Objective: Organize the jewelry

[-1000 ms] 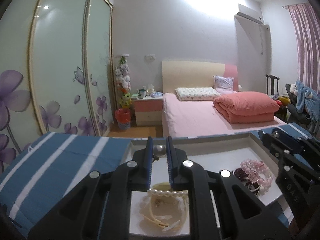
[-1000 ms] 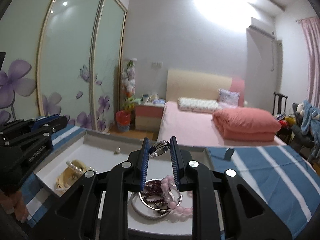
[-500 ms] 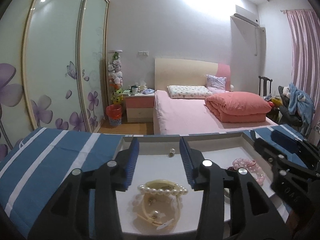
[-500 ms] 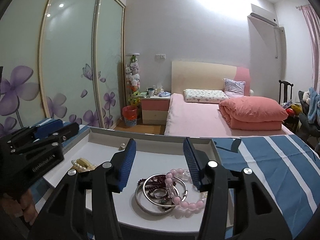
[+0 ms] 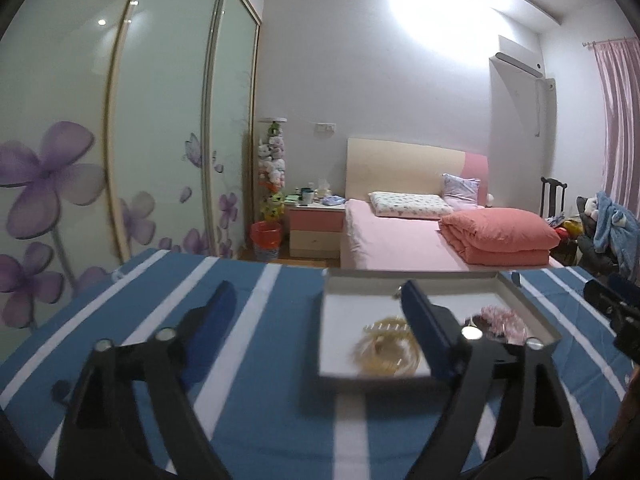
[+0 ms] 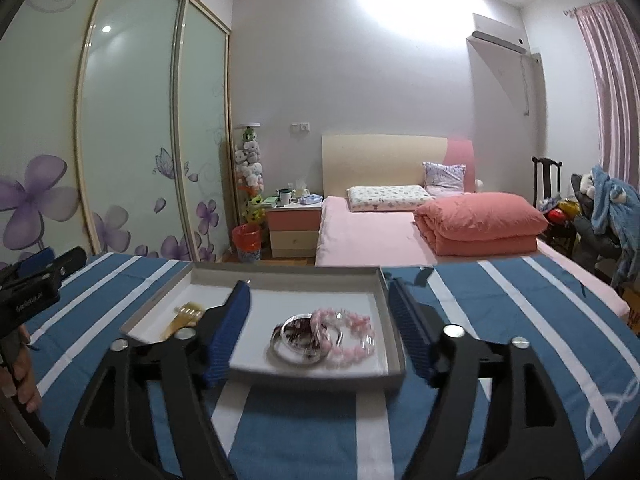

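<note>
Both grippers hang wide open and empty over the striped cloth: left gripper, right gripper. The tray holds pink beads and a bangle centrally, blurred, seemingly pearl pieces at nine o'clock. A clean finish means withdrawing without nudging the tray.

Beyond my fingers, a blue-and-white striped cloth covers the worktop. Farther ahead stands a pink bed with a folded coral quilt, a nightstand beside it. A flowered wardrobe stands to the left.
</note>
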